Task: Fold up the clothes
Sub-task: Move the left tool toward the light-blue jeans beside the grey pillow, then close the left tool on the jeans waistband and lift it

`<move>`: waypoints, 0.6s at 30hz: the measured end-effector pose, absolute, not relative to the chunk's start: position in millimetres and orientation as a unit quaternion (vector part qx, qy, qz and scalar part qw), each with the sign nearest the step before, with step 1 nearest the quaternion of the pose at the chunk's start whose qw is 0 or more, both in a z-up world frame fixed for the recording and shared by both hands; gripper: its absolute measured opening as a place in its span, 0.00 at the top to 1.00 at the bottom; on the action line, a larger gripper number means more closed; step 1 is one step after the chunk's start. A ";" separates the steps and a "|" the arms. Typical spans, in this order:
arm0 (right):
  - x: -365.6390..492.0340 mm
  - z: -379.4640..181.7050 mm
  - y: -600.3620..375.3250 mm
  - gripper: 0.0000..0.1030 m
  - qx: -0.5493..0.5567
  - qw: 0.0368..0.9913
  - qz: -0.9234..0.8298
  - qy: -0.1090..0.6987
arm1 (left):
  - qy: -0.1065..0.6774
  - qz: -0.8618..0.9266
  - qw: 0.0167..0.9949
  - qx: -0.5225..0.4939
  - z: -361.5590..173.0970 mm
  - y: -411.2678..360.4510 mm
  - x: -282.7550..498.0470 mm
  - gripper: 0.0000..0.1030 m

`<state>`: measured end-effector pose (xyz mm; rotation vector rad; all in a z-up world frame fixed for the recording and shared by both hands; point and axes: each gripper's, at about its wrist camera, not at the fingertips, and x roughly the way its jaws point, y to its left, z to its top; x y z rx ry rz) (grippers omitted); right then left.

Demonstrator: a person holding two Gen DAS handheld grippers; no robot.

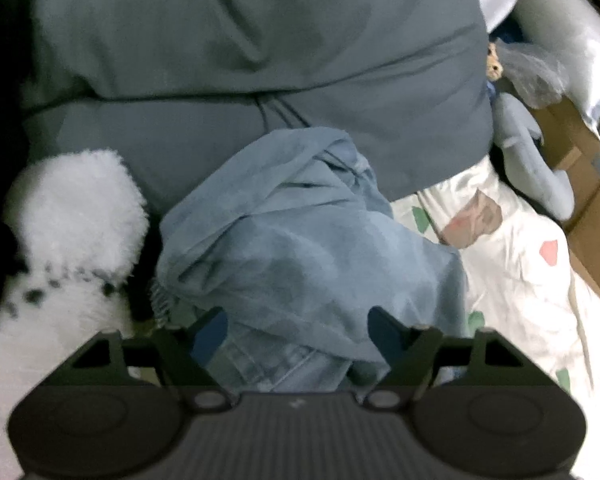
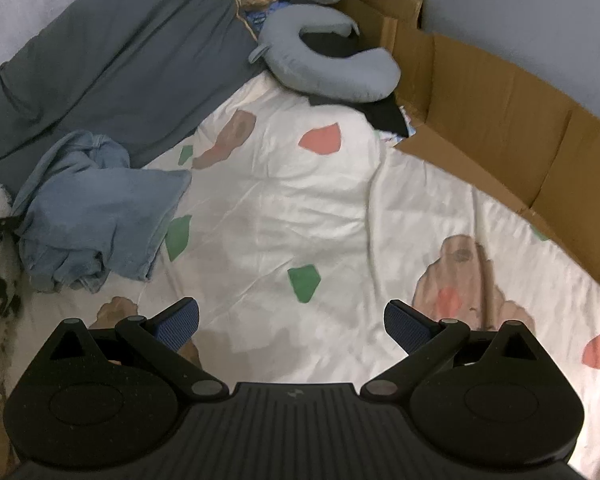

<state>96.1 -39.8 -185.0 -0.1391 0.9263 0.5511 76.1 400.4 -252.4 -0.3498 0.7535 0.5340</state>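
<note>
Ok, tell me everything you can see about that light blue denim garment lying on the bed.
The light blue denim garment is crumpled in a loose heap, unfolded, looking like soft washed denim with stitched seams. It lies on the white patterned sheet, its far edge against the grey duvet, a white fluffy fabric beside it. The left gripper straddles its near edge, jaws open; contact is unclear.

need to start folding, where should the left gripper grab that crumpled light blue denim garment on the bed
Probably the stitched hem band of the crumpled light blue denim garment, the edge nearest the left gripper. It is a flat, firm edge already lying between the open jaws, while the rest is bunched in loose folds. Come down from above on this near side, since the grey-blue duvet crowds the far side.
</note>
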 end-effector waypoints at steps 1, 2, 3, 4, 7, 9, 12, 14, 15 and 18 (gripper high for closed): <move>95.7 -189.5 -39.5 0.02 -0.068 0.856 0.262 0.441 | 0.358 0.251 0.882 -0.176 -257.2 402.6 77.8 0.23; 95.4 -194.2 -39.2 0.02 -0.070 0.855 0.261 0.443 | 0.358 0.248 0.880 -0.190 -262.6 405.6 79.6 0.23; 94.9 -198.3 -38.9 0.02 -0.069 0.854 0.260 0.446 | 0.358 0.246 0.878 -0.204 -268.1 408.6 81.4 0.23; 94.3 -202.3 -38.6 0.02 -0.068 0.852 0.260 0.450 | 0.359 0.245 0.874 -0.217 -272.4 410.9 83.5 0.23; 91.0 -210.3 -37.4 0.02 -0.066 0.848 0.263 0.455 | 0.356 0.238 0.871 -0.240 -281.9 416.0 88.7 0.23; 89.0 -214.1 -36.8 0.02 -0.066 0.846 0.265 0.458 | 0.355 0.238 0.869 -0.248 -287.1 418.1 91.0 0.23; 86.9 -219.0 -35.9 0.05 -0.063 0.841 0.274 0.462 | 0.351 0.243 0.860 -0.279 -297.9 422.5 90.6 0.23; 86.4 -222.3 -35.1 0.11 -0.061 0.838 0.281 0.465 | 0.342 0.251 0.851 -0.309 -308.3 425.2 85.4 0.23; 86.6 -224.3 -34.4 0.11 -0.062 0.836 0.281 0.467 | 0.340 0.251 0.849 -0.317 -312.9 426.0 84.3 0.23; 86.2 -229.9 -34.6 0.11 -0.058 0.833 0.284 0.471 | 0.317 0.255 0.846 -0.344 -324.6 429.3 79.4 0.24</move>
